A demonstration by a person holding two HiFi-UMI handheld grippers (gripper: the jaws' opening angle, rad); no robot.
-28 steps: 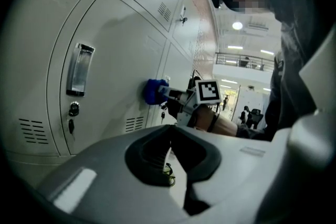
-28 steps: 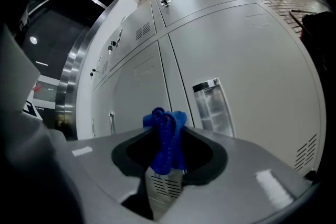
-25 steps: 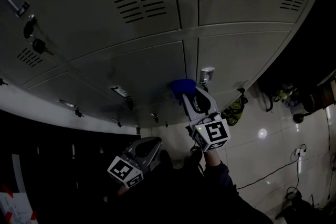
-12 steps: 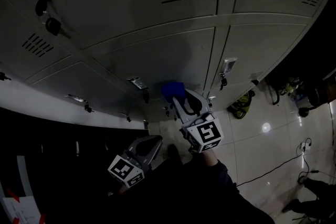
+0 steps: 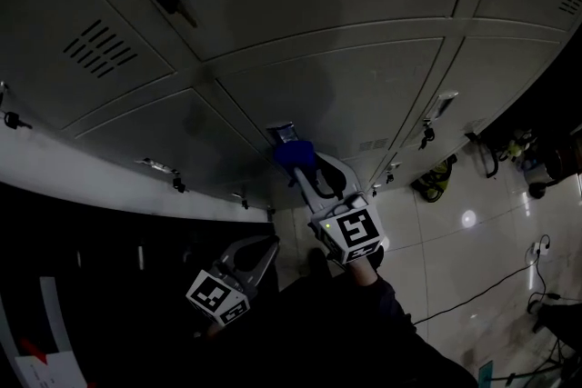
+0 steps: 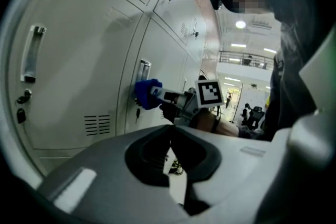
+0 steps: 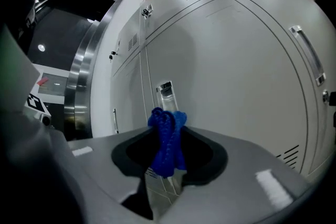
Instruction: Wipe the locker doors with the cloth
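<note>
Right gripper [image 5: 301, 167] clamped on bunched cloth [image 7: 167, 134] by door [image 5: 346, 95]; soft, light, probably squashes. Left gripper [image 6: 170, 156] closed, empty.

One blue cloth [image 5: 293, 154], two tools [image 5: 298, 166] [image 5: 265, 246], two marker cubes [image 5: 351, 232] [image 5: 218, 297], one bank of grey lockers [image 5: 346, 95]

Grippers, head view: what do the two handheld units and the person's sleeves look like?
Both the left gripper and the right gripper are light grey moulded shells with dark-lined jaw recesses. Each carries a white cube printed with black square markers. The one sleeve that shows is dark.
</note>
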